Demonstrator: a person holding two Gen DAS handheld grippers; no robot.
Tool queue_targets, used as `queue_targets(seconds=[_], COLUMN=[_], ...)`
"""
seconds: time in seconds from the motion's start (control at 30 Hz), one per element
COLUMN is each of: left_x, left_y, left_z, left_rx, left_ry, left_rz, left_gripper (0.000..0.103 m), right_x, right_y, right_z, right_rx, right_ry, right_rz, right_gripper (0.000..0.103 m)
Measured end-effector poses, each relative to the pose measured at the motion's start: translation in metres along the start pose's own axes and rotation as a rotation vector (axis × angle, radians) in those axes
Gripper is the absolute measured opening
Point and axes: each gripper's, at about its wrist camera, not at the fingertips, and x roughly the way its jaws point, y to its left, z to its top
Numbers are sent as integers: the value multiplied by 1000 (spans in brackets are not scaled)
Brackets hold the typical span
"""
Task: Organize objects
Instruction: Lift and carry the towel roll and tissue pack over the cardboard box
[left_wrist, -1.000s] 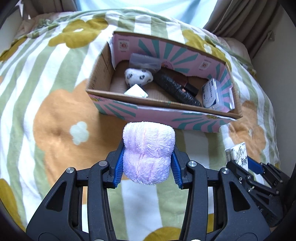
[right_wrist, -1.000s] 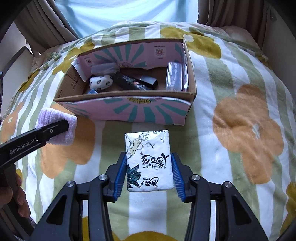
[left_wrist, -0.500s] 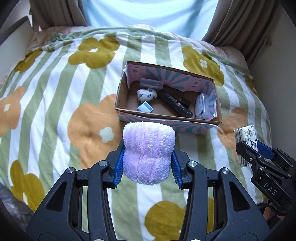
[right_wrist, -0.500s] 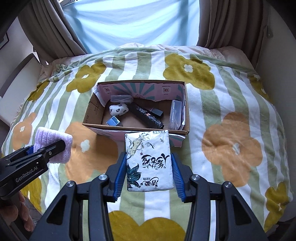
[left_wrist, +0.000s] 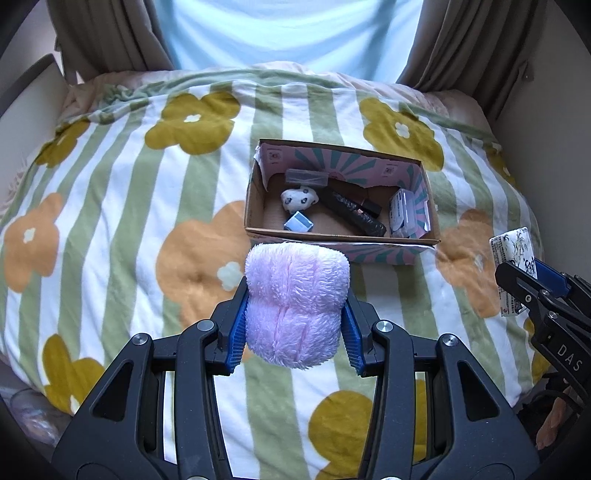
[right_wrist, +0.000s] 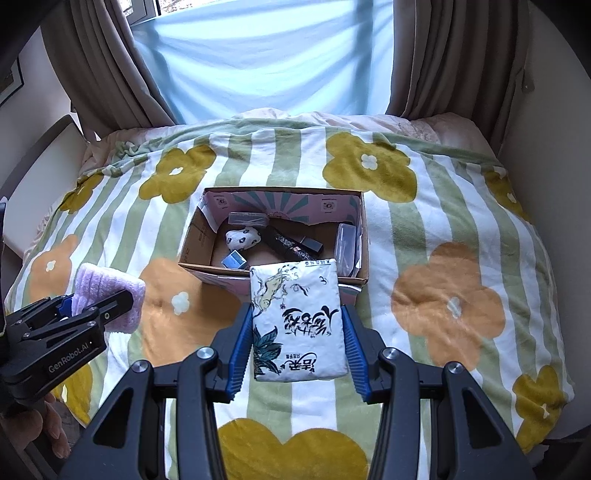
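My left gripper (left_wrist: 293, 334) is shut on a fluffy pink towel roll (left_wrist: 295, 302), held above the bed, short of the cardboard box (left_wrist: 341, 242). My right gripper (right_wrist: 297, 347) is shut on a white tissue pack (right_wrist: 297, 319) with black and green print, also held short of the box (right_wrist: 275, 275). Inside the box lie a spotted white plush (left_wrist: 299, 197), a small blue box (left_wrist: 298, 222), a black tube (left_wrist: 354, 214), a clear case (left_wrist: 306, 177) and a clear plastic box (left_wrist: 406, 212). Each gripper shows in the other's view: the right (left_wrist: 532, 280) and the left (right_wrist: 94, 312).
The box sits mid-bed on a striped blanket with big flowers (right_wrist: 447, 306). Curtains (right_wrist: 421, 55) and a bright window stand behind the bed. A wall (left_wrist: 554, 147) runs along the right side. A hand (right_wrist: 51, 428) shows at the lower left of the right wrist view.
Both grippers have pulled back and up from the box, which now looks smaller and farther away. Each keeps its hold on its object.
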Motion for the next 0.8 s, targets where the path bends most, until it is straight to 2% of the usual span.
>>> queue_targets(seconds=[0.37, 0.6, 0.8], left_x=[11, 30, 62], left_y=[-4, -3, -8], left_z=[20, 63, 108], left_rx=[47, 66, 89], left_ry=[15, 10, 16], left_rz=[-20, -41, -58], left_gripper=[40, 40, 40], right_x=[10, 29, 60], right_y=[-6, -19, -33], right_z=[9, 42, 80], right_rx=[71, 141, 174], right_ry=[16, 17, 20], right_rz=[-43, -93, -112], right_gripper=[43, 43, 43])
